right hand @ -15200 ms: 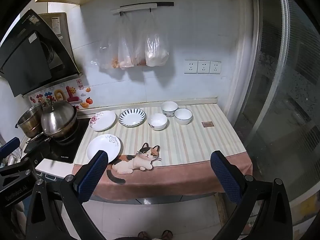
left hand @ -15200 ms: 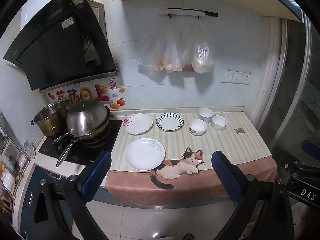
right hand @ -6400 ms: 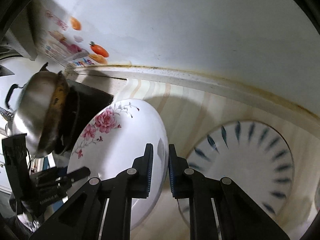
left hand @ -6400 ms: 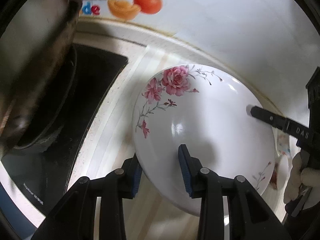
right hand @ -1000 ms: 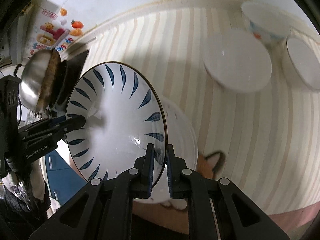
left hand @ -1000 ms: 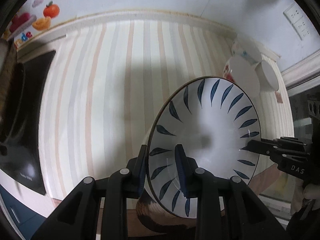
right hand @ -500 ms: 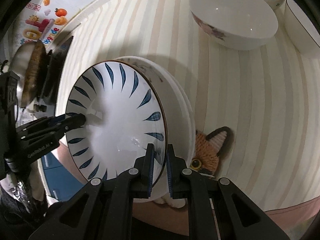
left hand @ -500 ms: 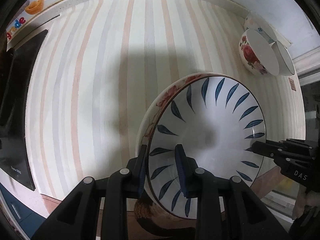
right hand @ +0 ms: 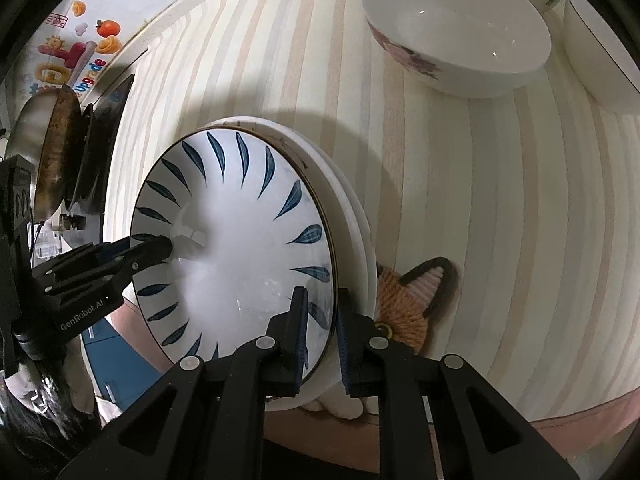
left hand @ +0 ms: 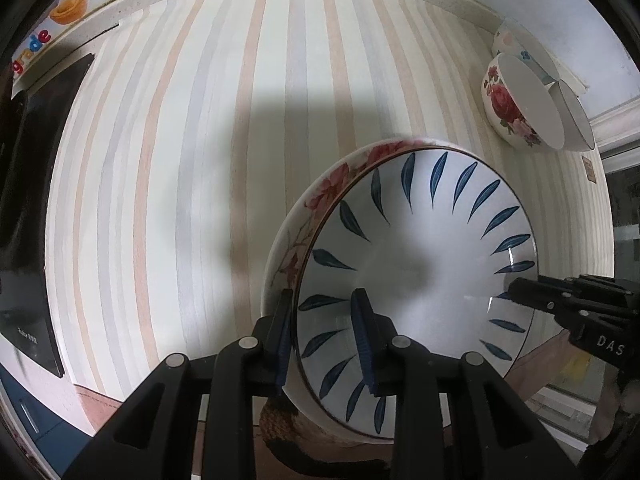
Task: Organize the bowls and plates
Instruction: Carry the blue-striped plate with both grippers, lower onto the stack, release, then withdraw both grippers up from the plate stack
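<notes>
Both grippers clamped — opposite sides of one rim

Left gripper (left hand: 323, 334) and right gripper (right hand: 320, 330) each have their jaws nearly closed, pinching the plate (left hand: 420, 280) edge — fingers reaching forward.

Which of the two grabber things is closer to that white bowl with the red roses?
The right gripper. It grips the blue-leaf plate on the side toward the rose bowl; the left gripper grips the far side.
</notes>
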The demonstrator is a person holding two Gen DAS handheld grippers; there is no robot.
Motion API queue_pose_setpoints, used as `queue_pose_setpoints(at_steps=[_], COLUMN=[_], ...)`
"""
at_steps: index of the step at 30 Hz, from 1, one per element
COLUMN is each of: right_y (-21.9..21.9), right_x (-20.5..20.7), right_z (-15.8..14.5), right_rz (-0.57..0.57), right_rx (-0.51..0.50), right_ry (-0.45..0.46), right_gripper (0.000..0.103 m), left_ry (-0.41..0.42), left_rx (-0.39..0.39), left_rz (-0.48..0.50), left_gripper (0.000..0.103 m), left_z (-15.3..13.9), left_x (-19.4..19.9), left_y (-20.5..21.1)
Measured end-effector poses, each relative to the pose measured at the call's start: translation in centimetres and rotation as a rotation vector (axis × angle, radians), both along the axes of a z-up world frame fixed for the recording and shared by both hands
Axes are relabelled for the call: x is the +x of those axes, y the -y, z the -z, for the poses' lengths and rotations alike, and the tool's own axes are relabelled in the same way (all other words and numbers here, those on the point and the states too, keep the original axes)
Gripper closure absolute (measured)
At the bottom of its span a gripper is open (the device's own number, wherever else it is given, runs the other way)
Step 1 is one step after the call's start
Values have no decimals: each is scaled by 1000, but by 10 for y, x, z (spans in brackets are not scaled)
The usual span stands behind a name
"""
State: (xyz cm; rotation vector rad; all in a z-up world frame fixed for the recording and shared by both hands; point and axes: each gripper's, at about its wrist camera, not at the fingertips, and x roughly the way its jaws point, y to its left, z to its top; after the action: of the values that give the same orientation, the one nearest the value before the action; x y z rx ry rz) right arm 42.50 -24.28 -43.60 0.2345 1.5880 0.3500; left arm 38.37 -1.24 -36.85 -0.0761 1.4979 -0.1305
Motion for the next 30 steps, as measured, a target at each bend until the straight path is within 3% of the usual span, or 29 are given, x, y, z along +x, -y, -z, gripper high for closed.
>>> queue_pose_setpoints(at_steps=[12, 20, 22, 26, 30], right_y=[6, 2, -3, -9, -15], right_x=[0, -12, -24, -49, -77], right_z=[-17, -55, -73, -111, -149], right_rz=[-22, -18, -15, 17, 32], right_rx=[-7, -39, -54, -61, -74], right_ry=[54, 124, 155, 219, 285], right_gripper=[86, 85, 81, 58, 49], left_ry=[17, 128, 167, 219, 264], left_rx=[36, 49, 42, 25, 2], left_rz=[-72, -79, -80, -68, -48], left_gripper=[77, 77, 77, 77, 73], left_z=[-6, -60, -80, -114, -144], left_x=[-8, -30, -39, -57, -81], left_y=[2, 13, 15, 12, 15])
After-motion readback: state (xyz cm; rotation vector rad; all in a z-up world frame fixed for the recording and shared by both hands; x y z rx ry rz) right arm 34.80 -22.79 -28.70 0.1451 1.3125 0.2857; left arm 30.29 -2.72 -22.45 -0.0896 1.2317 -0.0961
